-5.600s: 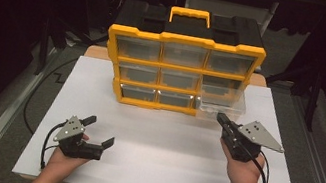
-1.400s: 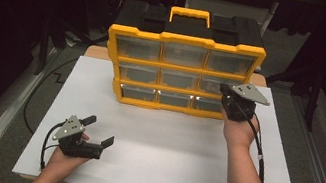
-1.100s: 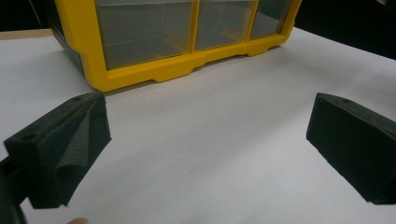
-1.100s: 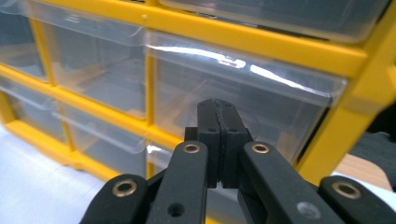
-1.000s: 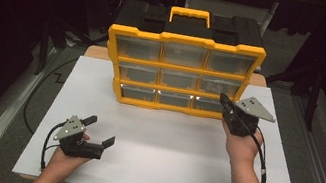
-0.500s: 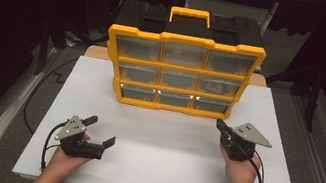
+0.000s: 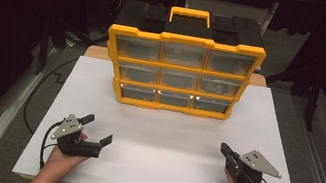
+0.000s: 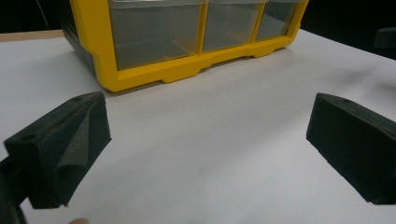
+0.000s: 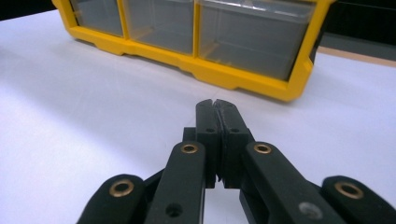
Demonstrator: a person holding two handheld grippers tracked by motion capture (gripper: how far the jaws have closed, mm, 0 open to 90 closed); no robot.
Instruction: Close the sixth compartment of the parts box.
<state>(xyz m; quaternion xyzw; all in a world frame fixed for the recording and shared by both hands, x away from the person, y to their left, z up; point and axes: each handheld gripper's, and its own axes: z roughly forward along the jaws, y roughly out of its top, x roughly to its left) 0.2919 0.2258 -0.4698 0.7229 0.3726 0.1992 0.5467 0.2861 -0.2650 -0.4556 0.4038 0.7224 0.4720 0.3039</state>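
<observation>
A yellow drawer cabinet with clear plastic drawers and a yellow handle stands at the back of the white board. Its bottom row shows close up in the left gripper view and in the right gripper view. My left gripper rests near the board's front left with its jaws wide apart and nothing between them. My right gripper lies at the front right, low over the board, jaws pressed together and empty. Both sit well short of the cabinet.
The white board lies on a wooden table with dark floor around it. A metal rail runs along the left side and another along the right. A black cable trails left of the board.
My right gripper has drawn back from the cabinet's lower right drawers toward the board's front right and sunk lower. My left gripper has stayed where it was.
</observation>
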